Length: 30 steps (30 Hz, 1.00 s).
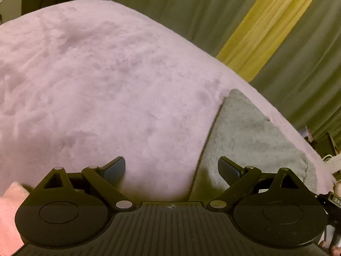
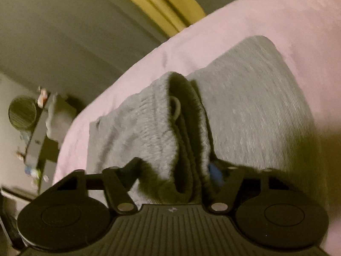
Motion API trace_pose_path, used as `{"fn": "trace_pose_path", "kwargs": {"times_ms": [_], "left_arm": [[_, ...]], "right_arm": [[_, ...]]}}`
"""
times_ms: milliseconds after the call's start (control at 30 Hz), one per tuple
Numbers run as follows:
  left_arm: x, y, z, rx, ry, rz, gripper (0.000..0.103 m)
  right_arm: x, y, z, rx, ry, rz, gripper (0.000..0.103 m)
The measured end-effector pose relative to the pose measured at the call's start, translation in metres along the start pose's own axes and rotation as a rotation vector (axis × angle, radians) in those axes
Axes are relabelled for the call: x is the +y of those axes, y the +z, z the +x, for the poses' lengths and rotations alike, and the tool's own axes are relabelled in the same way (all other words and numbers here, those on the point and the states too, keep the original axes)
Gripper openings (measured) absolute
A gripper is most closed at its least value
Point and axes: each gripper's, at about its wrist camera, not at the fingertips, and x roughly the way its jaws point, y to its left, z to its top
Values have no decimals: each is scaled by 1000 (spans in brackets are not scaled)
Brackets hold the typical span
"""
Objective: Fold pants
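The grey pants (image 2: 251, 111) lie folded on a pink fleece blanket (image 2: 266, 21). Their ribbed waistband (image 2: 187, 140) is bunched up with a drawstring loop showing. My right gripper (image 2: 175, 169) has that bunch filling the gap between its fingers, and both pads press on the fabric. In the left wrist view the same pants (image 1: 245, 136) lie at the right, a folded corner pointing away. My left gripper (image 1: 171, 168) hangs wide open over the bare blanket (image 1: 106, 85). Its right finger (image 1: 228, 168) is above the pants' edge and nothing is between the fingers.
Grey-green curtains with a yellow strip (image 1: 266, 25) hang behind the bed. A dark shelf with small items and a round basket (image 2: 22, 113) stands beyond the bed's left edge. A pink cloth (image 1: 10, 213) shows at the lower left.
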Motion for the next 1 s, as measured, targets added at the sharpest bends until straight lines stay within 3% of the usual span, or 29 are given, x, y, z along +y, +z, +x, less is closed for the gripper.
{"fn": "trace_pose_path", "kwargs": {"times_ms": [100,167,267,300,333,367,400,500,700,800,867,900,933,967,1000], "left_arm": [[2,1,1,21,2,-15,97],[6,1,4,37,8,-37,97],[7,1,6,47,15,-59,97],[8,2,5,48,17,-63,97],[9,2,5,49,22,-66,97],[9,2,4,49,25,-67,97],[9,2,3,48,25,-69,97],[9,2,2,52,30,-75,97],[6,3,-7,41,28,-74,97],[4,4,-9,35,22,-49,97],[0,2,-7,40,19,-28,97],[-2,1,-5,47,20,-12,97],[-6,1,-2,57,25,4,97],[-11,0,0,70,34,20,97],[-16,1,2,85,34,40,97]], "right_arm": [[-5,9,7,36,26,32,71],[-5,13,14,58,67,57,88],[8,15,23,66,54,26,93],[14,13,24,63,35,0,91],[22,11,23,62,7,-44,78],[30,10,21,58,-32,-89,53],[34,10,17,55,-39,-105,46],[45,11,-7,0,10,-84,39],[82,14,-71,-179,172,-71,36],[77,11,-104,-272,189,-55,36],[59,9,-118,-295,152,-36,36],[51,7,-118,-307,93,-45,38],[42,3,-114,-312,-2,-66,49],[35,0,-107,-304,-135,-102,69],[26,-2,-100,-286,-273,-119,71]]}}
